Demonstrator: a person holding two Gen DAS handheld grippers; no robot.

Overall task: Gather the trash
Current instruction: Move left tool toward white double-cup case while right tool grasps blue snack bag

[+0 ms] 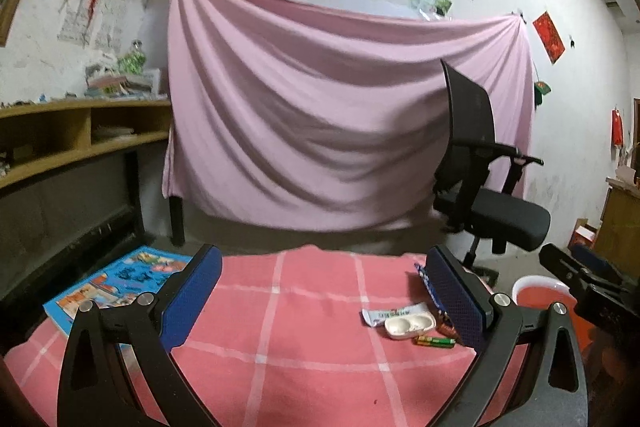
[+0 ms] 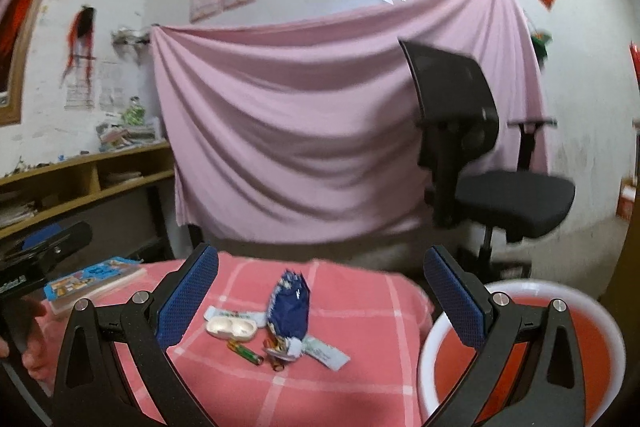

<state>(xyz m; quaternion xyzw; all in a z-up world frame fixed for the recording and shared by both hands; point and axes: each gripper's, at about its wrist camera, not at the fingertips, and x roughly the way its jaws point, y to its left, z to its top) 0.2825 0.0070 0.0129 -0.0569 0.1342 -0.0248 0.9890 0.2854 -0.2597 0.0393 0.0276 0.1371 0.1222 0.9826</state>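
A small heap of trash lies on the pink checked cloth (image 2: 352,379): a crumpled blue wrapper (image 2: 291,305), a white two-well blister tray (image 2: 231,326), a white printed wrapper (image 2: 326,349) and green batteries (image 2: 245,350). In the left wrist view the tray (image 1: 409,325) and batteries (image 1: 434,341) lie just inside the right finger. My left gripper (image 1: 324,291) is open and empty above the cloth. My right gripper (image 2: 320,291) is open and empty, with the heap between its fingers, further ahead. A red bin with a white rim (image 2: 520,347) stands right of the table.
A blue picture book (image 1: 120,281) lies at the table's left edge. A black office chair (image 2: 492,179) stands behind the table at the right. A pink sheet (image 1: 320,115) hangs on the back wall. Wooden shelves (image 1: 80,135) run along the left.
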